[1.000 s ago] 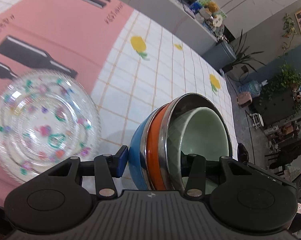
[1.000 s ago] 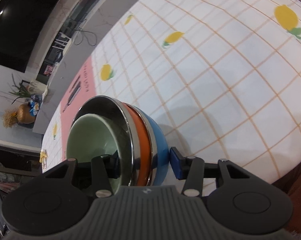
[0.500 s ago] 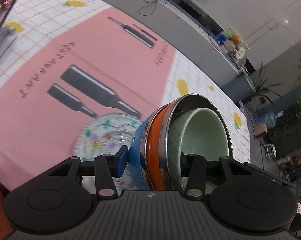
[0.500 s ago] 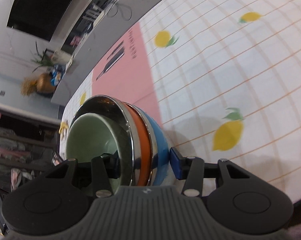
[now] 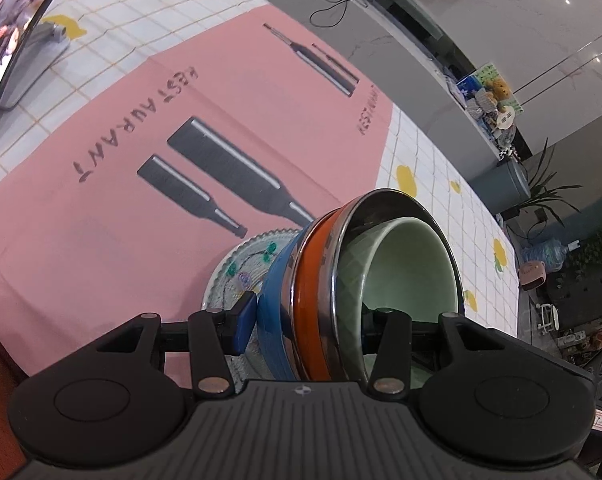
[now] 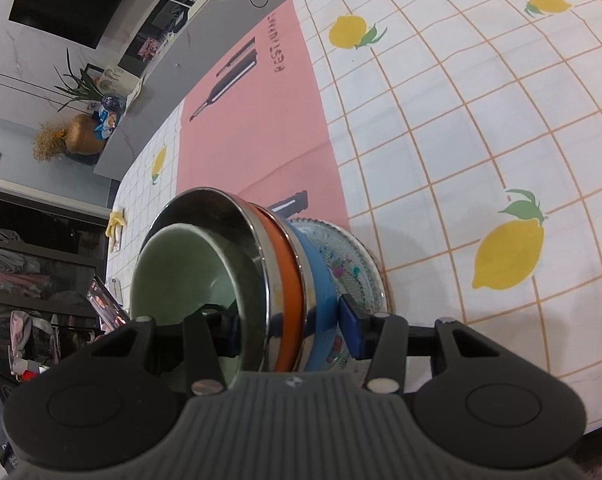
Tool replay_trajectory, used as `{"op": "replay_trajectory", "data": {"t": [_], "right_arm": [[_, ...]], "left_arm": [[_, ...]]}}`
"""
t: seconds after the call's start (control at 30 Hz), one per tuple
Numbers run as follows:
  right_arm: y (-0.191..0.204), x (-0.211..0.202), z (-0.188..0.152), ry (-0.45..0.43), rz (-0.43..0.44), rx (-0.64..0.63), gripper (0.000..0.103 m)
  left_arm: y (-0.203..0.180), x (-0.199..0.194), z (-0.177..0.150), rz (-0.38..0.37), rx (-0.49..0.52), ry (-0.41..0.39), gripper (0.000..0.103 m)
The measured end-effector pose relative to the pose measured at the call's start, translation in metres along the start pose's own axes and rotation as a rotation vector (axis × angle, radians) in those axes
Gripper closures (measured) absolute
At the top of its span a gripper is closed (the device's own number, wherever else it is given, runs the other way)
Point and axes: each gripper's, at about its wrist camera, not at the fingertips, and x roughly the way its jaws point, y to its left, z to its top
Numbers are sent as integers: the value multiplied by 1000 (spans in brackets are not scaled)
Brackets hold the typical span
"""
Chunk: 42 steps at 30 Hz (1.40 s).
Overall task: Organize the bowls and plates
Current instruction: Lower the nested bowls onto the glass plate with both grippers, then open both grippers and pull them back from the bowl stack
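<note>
The left gripper (image 5: 307, 330) clamps the stacked bowls (image 5: 341, 292), tilted over the glass plate (image 5: 237, 276) on the pink mat (image 5: 149, 152).

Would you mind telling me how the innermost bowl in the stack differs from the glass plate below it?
The pale green bowl is plain, opaque and deep; the glass plate is clear, flat and has coloured floral spots. The bowl is held nested inside the metal, orange and blue bowls, whereas the plate lies on the pink mat, partly hidden behind the stack. Both are round.

Bright, even indoor light; sharp center, strong fisheye edge warping.
</note>
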Motion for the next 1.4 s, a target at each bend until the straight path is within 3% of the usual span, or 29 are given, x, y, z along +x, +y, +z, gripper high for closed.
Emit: {"op": "replay_trajectory", "data": {"t": [0.5, 0.57, 0.63, 0.87, 1.03, 1.27, 1.4], "right_arm": [[8, -3, 0, 2, 2, -40, 48], [11, -6, -1, -9, 7, -58, 39], [15, -9, -2, -25, 1, -84, 38], [28, -33, -4, -115, -24, -200, 31], [43, -64, -6, -234, -51, -303, 29], [56, -108, -16, -405, -157, -461, 27], [55, -124, -26, -454, -216, -535, 24]], "left_arm": [[-5, 1, 0, 55, 21, 9, 50], [-8, -1, 0, 61, 44, -6, 46], [-13, -3, -1, 72, 72, -21, 45], [-38, -28, -1, 94, 235, -152, 42], [-66, -53, -5, 105, 384, -260, 42], [-96, -84, -22, -1, 529, -332, 42], [-105, -95, -38, -11, 578, -367, 42]]}}
